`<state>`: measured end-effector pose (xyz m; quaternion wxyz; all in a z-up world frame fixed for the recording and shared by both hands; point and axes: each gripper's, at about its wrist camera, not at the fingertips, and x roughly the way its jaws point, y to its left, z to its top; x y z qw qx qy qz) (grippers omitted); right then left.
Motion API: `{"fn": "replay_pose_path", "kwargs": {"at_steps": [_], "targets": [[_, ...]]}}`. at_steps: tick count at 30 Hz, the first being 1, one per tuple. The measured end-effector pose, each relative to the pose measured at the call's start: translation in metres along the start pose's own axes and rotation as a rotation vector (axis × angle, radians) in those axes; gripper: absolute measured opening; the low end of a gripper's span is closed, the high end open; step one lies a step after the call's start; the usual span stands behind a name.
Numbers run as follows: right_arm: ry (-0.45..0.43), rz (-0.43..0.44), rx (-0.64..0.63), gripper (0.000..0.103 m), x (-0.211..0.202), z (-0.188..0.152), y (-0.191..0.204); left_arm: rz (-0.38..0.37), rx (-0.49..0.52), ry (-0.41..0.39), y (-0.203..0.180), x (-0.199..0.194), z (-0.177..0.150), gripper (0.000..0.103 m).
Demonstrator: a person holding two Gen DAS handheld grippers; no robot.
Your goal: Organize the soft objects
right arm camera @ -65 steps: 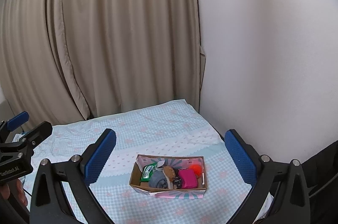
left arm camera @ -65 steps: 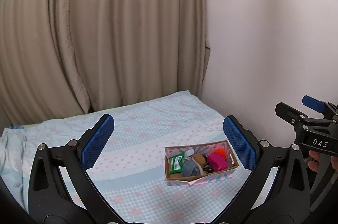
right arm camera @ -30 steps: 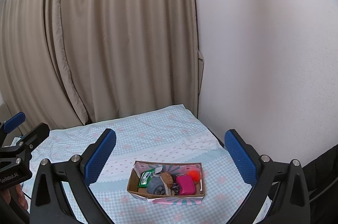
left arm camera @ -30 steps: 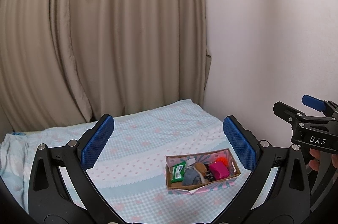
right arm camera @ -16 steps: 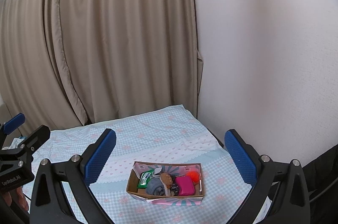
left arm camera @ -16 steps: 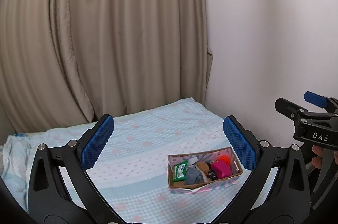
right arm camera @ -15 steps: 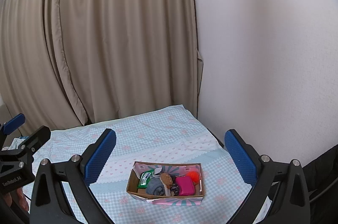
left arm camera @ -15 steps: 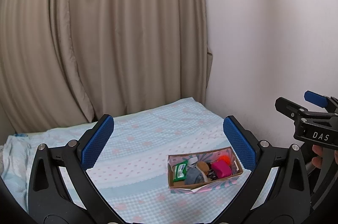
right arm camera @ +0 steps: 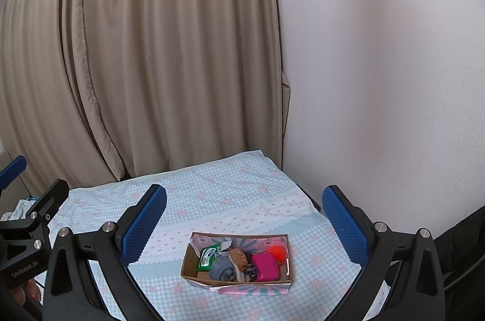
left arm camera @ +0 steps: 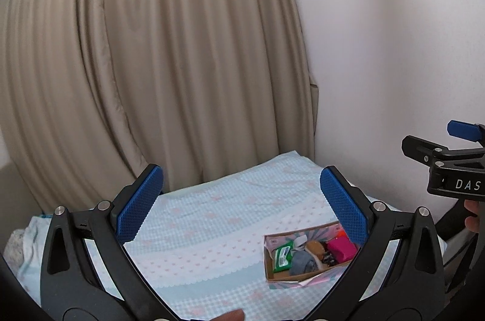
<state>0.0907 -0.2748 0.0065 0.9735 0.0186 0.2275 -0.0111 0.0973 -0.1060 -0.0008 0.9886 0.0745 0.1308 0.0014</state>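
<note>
A small cardboard box [right arm camera: 194,275] with a pink patterned lining sits on the bed; it also shows in the left wrist view [left arm camera: 274,277]. Inside lie a green packet [right arm camera: 207,256], a grey rolled cloth [right arm camera: 222,268], a brown plush toy [right arm camera: 238,257], a pink block [right arm camera: 265,265] and an orange fluffy ball [right arm camera: 278,252]. My right gripper [right arm camera: 244,225] is open and empty, held well above and short of the box. My left gripper [left arm camera: 242,204] is open and empty, with the box low by its right finger.
The bed has a light blue checked cover [right arm camera: 230,196] with pink bows. Beige curtains [right arm camera: 151,63] hang behind it and a white wall [right arm camera: 379,78] bounds its right side. Crumpled fabric [left arm camera: 18,242] lies at the bed's left edge.
Both grippers have drifted slightly and stay open and empty. In the left wrist view the box has slid a little toward the right finger.
</note>
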Motion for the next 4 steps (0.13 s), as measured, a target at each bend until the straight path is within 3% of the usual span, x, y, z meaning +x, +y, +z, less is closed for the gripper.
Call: {"fn": "replay_pose_path", "kwargs": {"at_steps": [4], "targets": [[0.008,-0.007,0.002,0.102,0.0005,-0.0011,0.0015,-0.013,-0.013,-0.007,0.0028,0.0038,-0.0036,0.103]]}}
